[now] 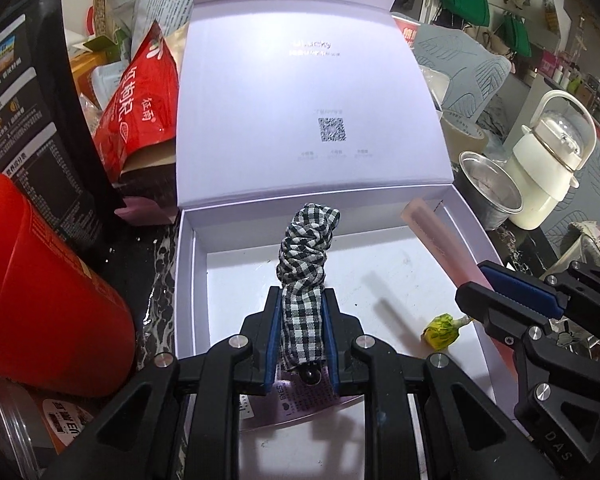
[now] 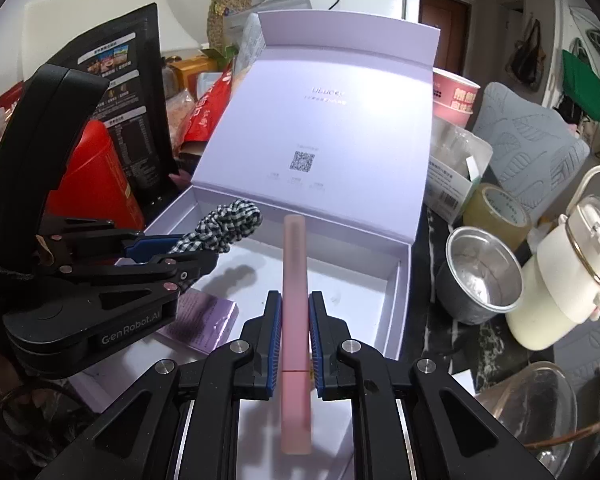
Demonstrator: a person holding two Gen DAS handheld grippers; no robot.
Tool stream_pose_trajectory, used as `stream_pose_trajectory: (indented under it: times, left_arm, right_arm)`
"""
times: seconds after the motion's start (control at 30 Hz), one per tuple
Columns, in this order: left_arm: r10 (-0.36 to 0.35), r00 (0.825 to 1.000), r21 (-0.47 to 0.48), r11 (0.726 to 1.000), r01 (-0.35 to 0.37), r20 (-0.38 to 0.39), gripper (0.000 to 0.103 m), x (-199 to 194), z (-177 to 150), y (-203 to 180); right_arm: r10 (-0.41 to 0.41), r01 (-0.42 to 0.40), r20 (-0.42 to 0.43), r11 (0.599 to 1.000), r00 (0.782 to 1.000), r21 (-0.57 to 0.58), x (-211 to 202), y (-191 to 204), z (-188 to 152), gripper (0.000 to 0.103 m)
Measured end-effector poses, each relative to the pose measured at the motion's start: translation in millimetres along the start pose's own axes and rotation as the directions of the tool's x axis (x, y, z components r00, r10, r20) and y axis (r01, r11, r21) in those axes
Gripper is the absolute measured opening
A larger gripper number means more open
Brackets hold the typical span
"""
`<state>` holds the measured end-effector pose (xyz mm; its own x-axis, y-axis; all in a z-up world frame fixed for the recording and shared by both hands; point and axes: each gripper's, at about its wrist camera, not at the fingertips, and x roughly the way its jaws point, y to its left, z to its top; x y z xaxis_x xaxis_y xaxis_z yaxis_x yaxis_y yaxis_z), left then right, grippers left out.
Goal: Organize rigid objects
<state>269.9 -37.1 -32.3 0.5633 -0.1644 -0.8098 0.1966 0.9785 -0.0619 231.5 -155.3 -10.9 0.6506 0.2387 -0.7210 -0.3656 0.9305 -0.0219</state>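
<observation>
The left gripper (image 1: 302,312) pinches a checked fabric band (image 1: 306,252) above the open white box (image 1: 188,280); beside it, the right gripper (image 2: 295,320) clamps a pink tube (image 2: 295,280) over the box.

Checked scrunchie (image 1: 305,248) and pink stick (image 2: 295,280) over open white box (image 1: 188,280).

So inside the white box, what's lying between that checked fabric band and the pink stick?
Mostly bare box floor separates the checked band from the pink stick; a yellow-green wrapped candy sits nearer the stick, in the left wrist view.
</observation>
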Motion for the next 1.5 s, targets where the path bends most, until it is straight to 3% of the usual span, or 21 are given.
stream_pose_trajectory:
  times: [0.53,0.63,0.83,1.5]
  left_arm:
    - [0.087,0.996,0.009,0.996,-0.087,-0.012,0.019,-7.0,2.7,-2.7]
    - [0.093,0.995,-0.001,0.996,-0.093,-0.021,0.020,-10.5,4.0,-1.8]
    - [0.119,0.993,-0.006,0.993,-0.119,-0.015,0.020,-25.2,3.1,-2.6]
    - [0.146,0.980,0.021,0.988,-0.150,0.137,0.020,-106.4,1.1,-19.8]
  right_arm:
    - [-0.035,0.035,-0.013,0.999,0.999,-0.007,1.8,2.1,1.0,0.014]
    - [-0.044,0.044,-0.017,0.999,0.999,-0.007,-2.3,2.4,1.5,0.020]
    - [-0.059,0.059,-0.001,0.998,0.998,-0.004,-17.3,2.0,1.5,0.022]
    - [-0.100,0.099,0.092,0.995,0.991,0.008,-80.9,6.4,3.3,0.024]
